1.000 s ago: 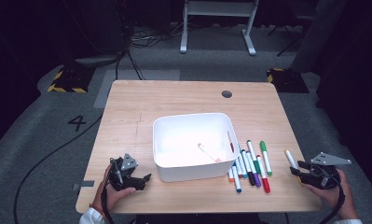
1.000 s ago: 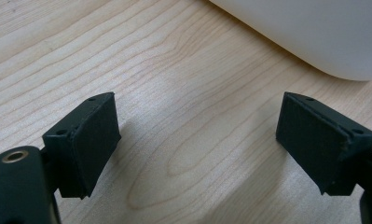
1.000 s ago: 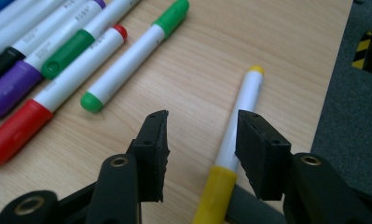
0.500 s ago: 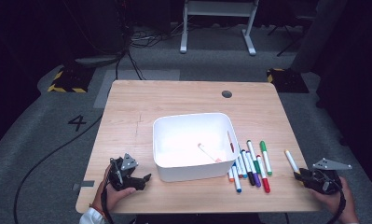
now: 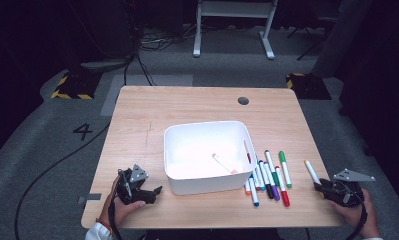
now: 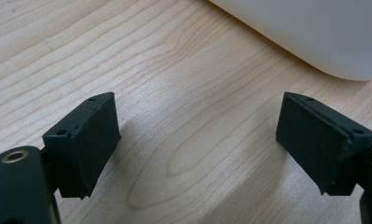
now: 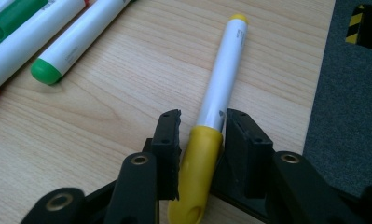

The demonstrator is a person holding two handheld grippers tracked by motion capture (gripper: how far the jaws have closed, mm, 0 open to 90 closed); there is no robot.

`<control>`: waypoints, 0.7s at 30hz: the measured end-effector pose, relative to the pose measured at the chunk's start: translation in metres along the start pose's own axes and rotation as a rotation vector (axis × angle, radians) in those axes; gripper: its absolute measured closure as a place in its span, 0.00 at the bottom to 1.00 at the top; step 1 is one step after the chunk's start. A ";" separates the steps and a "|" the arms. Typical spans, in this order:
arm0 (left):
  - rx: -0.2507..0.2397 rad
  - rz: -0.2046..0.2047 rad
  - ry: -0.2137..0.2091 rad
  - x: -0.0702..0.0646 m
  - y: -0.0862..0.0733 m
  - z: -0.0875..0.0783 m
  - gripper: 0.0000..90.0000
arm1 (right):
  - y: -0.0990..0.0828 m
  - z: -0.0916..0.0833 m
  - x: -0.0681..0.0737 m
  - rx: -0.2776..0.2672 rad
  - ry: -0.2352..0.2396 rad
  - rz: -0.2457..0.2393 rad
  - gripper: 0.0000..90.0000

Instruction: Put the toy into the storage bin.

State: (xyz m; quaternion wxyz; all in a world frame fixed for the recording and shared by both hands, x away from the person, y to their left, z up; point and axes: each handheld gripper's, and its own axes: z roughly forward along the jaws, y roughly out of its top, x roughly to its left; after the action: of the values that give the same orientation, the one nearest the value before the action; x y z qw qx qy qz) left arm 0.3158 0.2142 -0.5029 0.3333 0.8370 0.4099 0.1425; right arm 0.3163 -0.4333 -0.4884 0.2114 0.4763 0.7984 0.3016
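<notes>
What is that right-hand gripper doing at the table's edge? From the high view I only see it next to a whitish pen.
Observer: The right gripper has a yellow marker between its jaws, which have just been closing. The pads sit against its yellow cap.
Operator: Is the left one holding something too?
Observer: No. The left gripper has its jaws wide open over the bare wooden table, with the white bin just beyond.

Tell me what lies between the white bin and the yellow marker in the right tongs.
In the high view, a row of markers lies on the table between the white bin and the yellow marker.
</notes>
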 end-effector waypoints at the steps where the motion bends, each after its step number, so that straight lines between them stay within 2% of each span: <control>1: 0.000 0.000 0.001 0.000 0.000 0.000 0.15 | 0.000 0.000 0.000 0.000 -0.001 -0.004 0.76; 5: 0.000 0.001 0.001 0.000 0.000 0.000 0.15 | 0.001 0.003 0.002 -0.014 0.052 0.007 0.81; 14: -0.002 0.000 0.000 0.000 0.000 0.000 0.15 | 0.008 0.010 0.004 -0.022 0.052 0.013 0.83; 21: -0.001 0.000 -0.001 0.000 0.000 0.000 0.15 | 0.007 0.010 0.002 -0.045 0.076 0.046 0.83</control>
State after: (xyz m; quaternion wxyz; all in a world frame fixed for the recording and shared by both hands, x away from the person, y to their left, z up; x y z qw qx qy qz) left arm 0.3159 0.2141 -0.5030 0.3341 0.8368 0.4097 0.1422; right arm 0.3260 -0.4263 -0.4905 0.1846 0.4779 0.7878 0.3420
